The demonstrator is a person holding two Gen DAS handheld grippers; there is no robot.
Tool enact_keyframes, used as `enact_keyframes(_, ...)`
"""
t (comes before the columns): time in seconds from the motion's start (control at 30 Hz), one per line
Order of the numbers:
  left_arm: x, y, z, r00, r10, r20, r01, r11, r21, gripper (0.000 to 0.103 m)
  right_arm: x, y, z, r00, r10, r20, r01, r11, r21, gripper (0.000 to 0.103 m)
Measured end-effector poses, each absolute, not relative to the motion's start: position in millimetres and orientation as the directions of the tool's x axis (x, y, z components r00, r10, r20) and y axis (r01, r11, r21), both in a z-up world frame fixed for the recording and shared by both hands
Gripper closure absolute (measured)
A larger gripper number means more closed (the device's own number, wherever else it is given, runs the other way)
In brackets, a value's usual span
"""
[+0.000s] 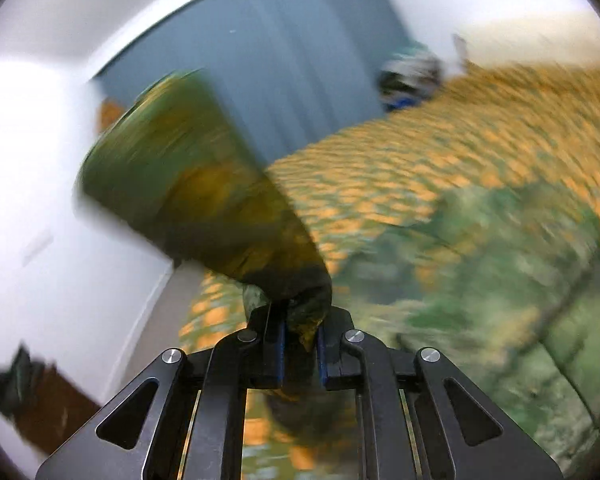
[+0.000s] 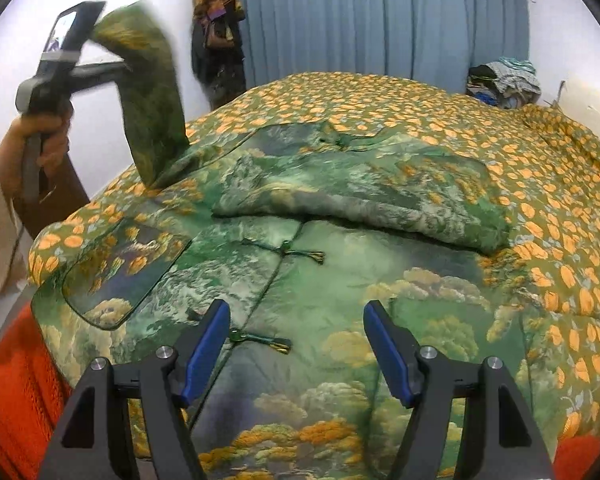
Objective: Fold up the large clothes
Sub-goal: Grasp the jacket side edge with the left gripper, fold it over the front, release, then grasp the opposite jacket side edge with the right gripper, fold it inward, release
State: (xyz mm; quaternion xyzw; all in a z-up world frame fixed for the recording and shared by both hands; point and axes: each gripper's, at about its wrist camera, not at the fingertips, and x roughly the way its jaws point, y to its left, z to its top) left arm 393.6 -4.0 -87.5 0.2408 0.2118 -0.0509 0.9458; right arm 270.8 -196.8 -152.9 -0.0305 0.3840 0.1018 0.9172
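**Ana:** 1 garment is in play: a large green jacket with a printed landscape and knotted cord fasteners, spread front-up on the bed across a green bedspread dotted with orange leaves.

**Ben:** How far along would you say it is?

**Ana:** Early to middle, I'd judge. 1 sleeve or side panel already lies folded across the chest, on the far right. The left sleeve is lifted high off the bed at far left, so that fold is not yet laid. The lower body shows no fold.

**Ben:** And the grippers?

**Ana:** The left gripper has its blue pads pinched narrow on the sleeve's end. The right gripper hangs over the near hem with its fingers spread wide, nothing between them.

**Ben:** What does each view add?

**Ana:** The right wrist view shows the whole jacket, the hand on the left tool's handle, and a pale knit cuff. The left wrist view is badly blurred, but it alone shows cloth bunched between the pads. Both catch the blue curtain and a heap of clothes at the far edge.
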Motion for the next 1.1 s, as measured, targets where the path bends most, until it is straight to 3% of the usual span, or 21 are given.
enact_keyframes(0.2, 398, -79, -160, 0.824, -0.017, -0.566, 0.34, 0.814, 0.471, 0.093, 269, -220, -148, 0.703, 0.148, -0.696, -0.157, 0.986, 0.052, 0.032)
enact_keyframes(0.37, 389, -95, -193, 0.782, 0.016, -0.624, 0.383, 0.778, 0.499, 0.093, 269, -232, -146, 0.709, 0.13, -0.693, -0.127, 0.99, 0.056, 0.032)
enact_keyframes(0.43, 385, -97, -197, 0.768, 0.027, -0.64, 0.394, 0.768, 0.505, 0.087, 273, -235, -145, 0.705, 0.131, -0.697, -0.116, 0.991, 0.068, 0.032)
enact_keyframes(0.47, 383, -99, -198, 0.762, 0.021, -0.648, 0.405, 0.764, 0.502, 0.079, 276, -237, -144, 0.704, 0.136, -0.697, -0.115, 0.99, 0.077, 0.032)
enact_keyframes(0.6, 367, -102, -194, 0.765, -0.021, -0.644, 0.427, 0.764, 0.484, 0.018, 302, -244, -131, 0.699, 0.186, -0.691, -0.117, 0.982, 0.146, 0.032)
enact_keyframes(0.83, 350, -59, -178, 0.691, -0.1, -0.716, 0.396, 0.881, 0.26, 0.016, 423, -266, -141, 0.571, 0.461, -0.679, -0.023, 0.836, 0.549, 0.032)
enact_keyframes(1.1, 343, 23, -160, 0.691, -0.063, -0.72, 0.237, 0.961, 0.143, 0.016, 501, -250, -204, 0.451, 0.564, -0.691, 0.125, 0.727, 0.675, 0.032)
